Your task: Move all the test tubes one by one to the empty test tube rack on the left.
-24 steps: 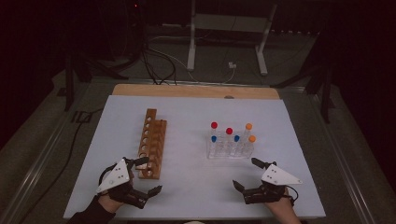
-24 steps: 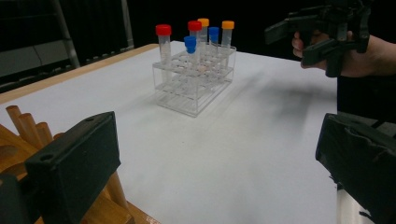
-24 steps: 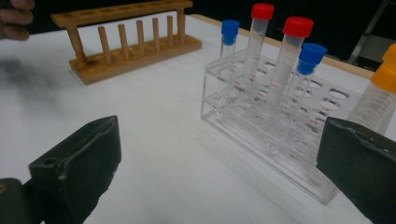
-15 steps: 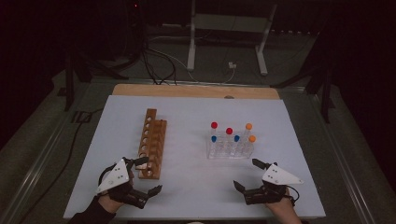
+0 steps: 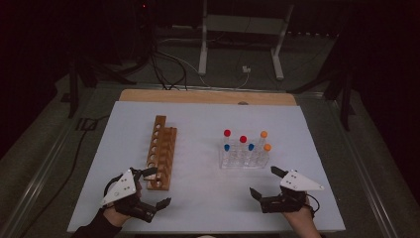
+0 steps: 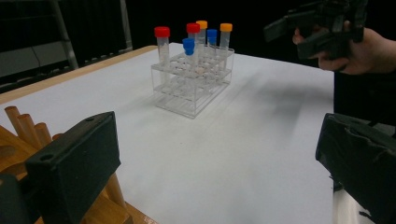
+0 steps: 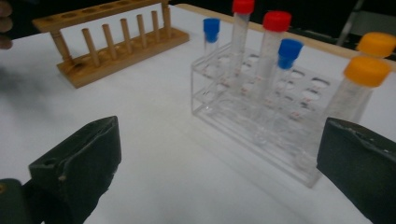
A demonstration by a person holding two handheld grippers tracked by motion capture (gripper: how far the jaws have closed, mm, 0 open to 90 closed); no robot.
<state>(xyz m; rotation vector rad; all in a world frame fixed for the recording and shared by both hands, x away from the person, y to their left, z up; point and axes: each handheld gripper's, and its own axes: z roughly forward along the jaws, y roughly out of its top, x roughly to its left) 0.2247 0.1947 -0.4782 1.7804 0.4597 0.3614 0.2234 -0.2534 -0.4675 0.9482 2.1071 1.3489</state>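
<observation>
A clear plastic rack (image 5: pixel 244 159) stands right of centre on the white mat and holds several capped tubes: two red, two blue, two orange. An empty wooden tube rack (image 5: pixel 161 151) lies left of centre. My left gripper (image 5: pixel 159 187) rests at the near end of the wooden rack, open, with nothing between its jaws. My right gripper (image 5: pixel 264 181) sits just in front of the clear rack, also open and empty. In the left gripper view the clear rack (image 6: pixel 194 80) stands ahead, with the right gripper (image 6: pixel 322 23) beyond it. In the right gripper view the tubes (image 7: pixel 275 51) are close ahead.
The white mat (image 5: pixel 198 124) covers a wooden table top (image 5: pixel 208 96) whose far edge shows. Cables and a metal stand's legs lie on the dark floor beyond. Bare mat lies between the two racks and along the near edge.
</observation>
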